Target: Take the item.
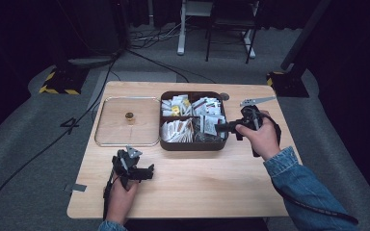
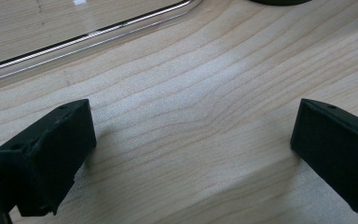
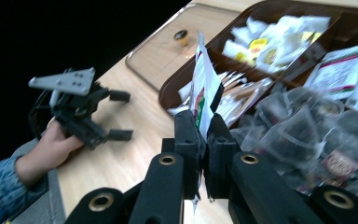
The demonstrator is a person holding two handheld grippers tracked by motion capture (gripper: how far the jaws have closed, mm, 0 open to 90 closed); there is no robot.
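Right gripper view: gripper (image 3: 204, 140) clamping sachet (image 3: 203, 86)

High overhead view, two close gripper-mounted views, all sharing the table (image 1: 192, 183).

One box (image 1: 192, 144), one lid (image 1: 125, 127), two grippers (image 1: 136, 169).

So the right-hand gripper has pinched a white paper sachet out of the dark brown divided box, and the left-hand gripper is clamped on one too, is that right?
Not quite. The left gripper holds nothing: the left gripper view shows its jaws wide apart over the bare light wooden table. The rest stands: the right gripper is shut on a white paper sachet by the dark brown divided box.
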